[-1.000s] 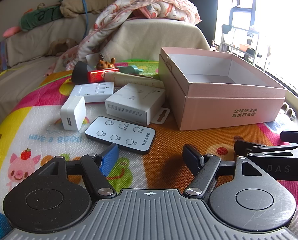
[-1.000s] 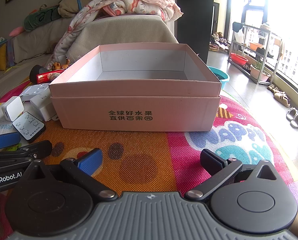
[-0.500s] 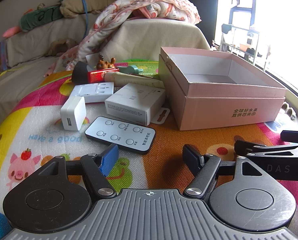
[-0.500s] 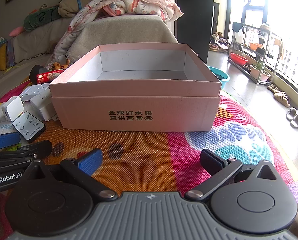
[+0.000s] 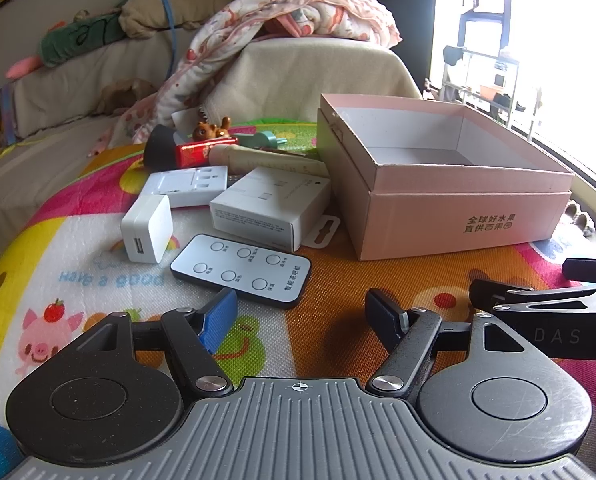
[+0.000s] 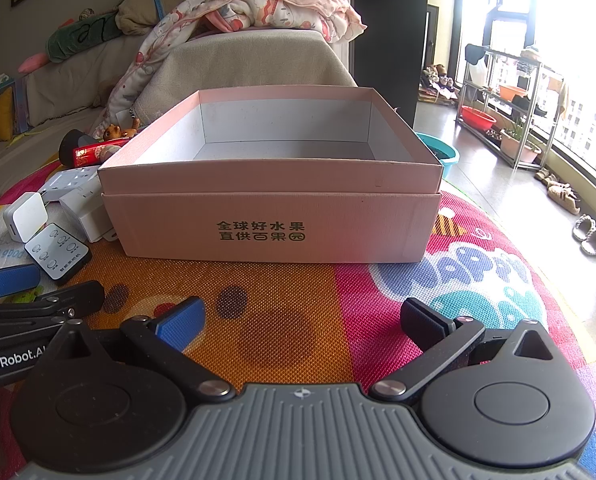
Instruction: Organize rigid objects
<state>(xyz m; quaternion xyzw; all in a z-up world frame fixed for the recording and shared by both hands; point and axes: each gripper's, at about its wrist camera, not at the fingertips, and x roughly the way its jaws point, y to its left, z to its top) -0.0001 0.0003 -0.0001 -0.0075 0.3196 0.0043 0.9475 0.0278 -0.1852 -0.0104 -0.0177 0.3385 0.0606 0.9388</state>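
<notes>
An empty pink cardboard box stands on a colourful play mat. Left of it lie a grey remote, a white USB charger, a white carton, a white socket plate, a red tube and a brown toy figure. My left gripper hovers open just short of the remote, nothing between its fingers. In front of the box my right gripper is open and holds nothing.
A sofa with a heaped pink blanket stands behind the mat. To the right, bare floor holds a teal basin, a metal rack and slippers. The right gripper's side shows in the left wrist view.
</notes>
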